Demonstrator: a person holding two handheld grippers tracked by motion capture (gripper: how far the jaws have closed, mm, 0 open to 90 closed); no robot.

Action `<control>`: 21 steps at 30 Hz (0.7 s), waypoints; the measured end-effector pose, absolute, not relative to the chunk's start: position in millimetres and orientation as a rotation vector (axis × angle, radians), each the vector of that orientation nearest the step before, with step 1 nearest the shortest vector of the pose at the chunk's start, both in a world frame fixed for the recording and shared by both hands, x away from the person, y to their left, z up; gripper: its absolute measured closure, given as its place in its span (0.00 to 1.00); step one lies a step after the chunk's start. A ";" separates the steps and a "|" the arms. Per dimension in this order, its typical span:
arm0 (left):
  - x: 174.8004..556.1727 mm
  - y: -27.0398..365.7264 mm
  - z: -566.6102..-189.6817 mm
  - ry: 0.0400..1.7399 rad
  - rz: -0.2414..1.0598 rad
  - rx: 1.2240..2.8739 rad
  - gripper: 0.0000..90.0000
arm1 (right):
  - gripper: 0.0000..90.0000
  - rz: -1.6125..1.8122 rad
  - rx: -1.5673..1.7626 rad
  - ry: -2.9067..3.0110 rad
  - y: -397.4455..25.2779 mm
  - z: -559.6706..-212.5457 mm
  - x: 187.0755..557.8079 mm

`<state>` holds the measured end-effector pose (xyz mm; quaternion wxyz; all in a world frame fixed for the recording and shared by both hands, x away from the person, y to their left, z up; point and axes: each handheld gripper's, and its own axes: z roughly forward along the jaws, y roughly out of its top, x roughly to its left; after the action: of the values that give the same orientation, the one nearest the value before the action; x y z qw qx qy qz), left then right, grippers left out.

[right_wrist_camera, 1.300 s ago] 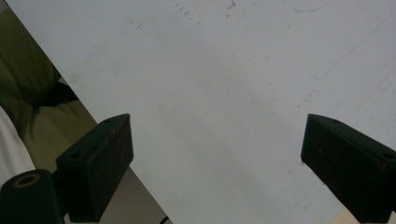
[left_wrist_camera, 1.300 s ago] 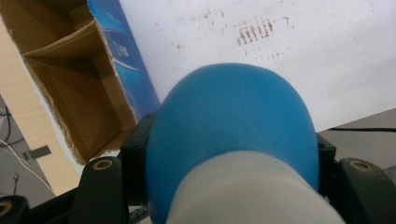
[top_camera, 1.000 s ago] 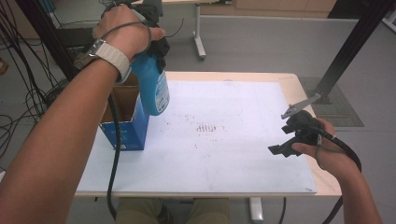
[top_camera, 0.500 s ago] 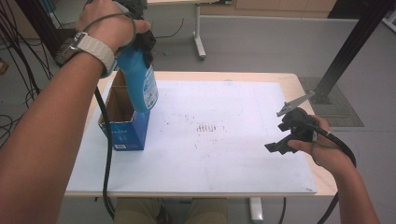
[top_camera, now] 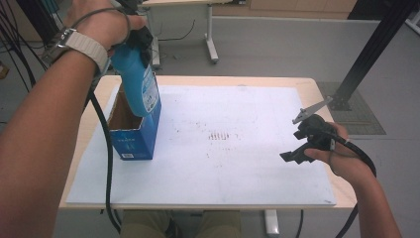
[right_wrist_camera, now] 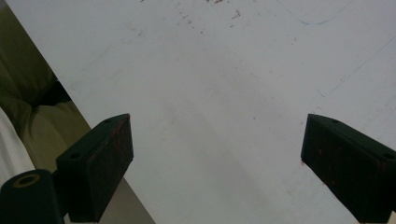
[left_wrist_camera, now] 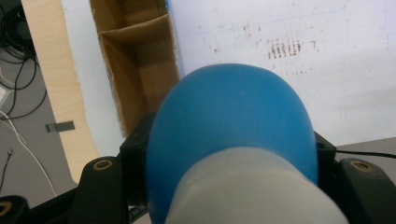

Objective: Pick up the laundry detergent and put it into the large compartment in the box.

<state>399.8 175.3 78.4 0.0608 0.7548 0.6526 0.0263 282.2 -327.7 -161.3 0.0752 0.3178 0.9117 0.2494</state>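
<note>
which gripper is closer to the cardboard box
Left. The left gripper is right above the open blue cardboard box, clamped on a blue bottle. The right gripper hangs open far across the white mat, near the table's other side.

A light wooden table (top_camera: 307, 87) under a white sheet (top_camera: 237, 168), with a grey floor (top_camera: 277, 49) around it.

The sheet covers nearly the whole tabletop and leaves bare wood along the far, left and right edges. Near its middle sits 1 small cluster of brownish marks (top_camera: 221, 135), with fainter specks to their left; the right gripper view picks up thin blue pen lines (right_wrist_camera: 303, 21) on it. Beyond the table's right corner a black post (top_camera: 376, 49) slants up from a dark floor mat (top_camera: 361, 111). A white table leg (top_camera: 212, 44) stands on the floor behind, and black cables (top_camera: 15, 54) hang at the far left.
</note>
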 end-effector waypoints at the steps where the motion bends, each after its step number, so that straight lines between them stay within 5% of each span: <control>1: 400.9 177.9 79.3 1.987 0.079 2.277 0.43 | 0.10 0.750 0.953 2.734 -327.9 -161.6 282.8; 21: 409.4 201.2 74.5 2.048 0.097 2.229 0.43 | 0.10 0.740 0.956 2.747 -325.3 -164.9 290.7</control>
<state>409.4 201.2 74.5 0.0565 0.7349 0.6750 0.0318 290.7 -325.3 -164.9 0.0699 0.3178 0.9131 0.2459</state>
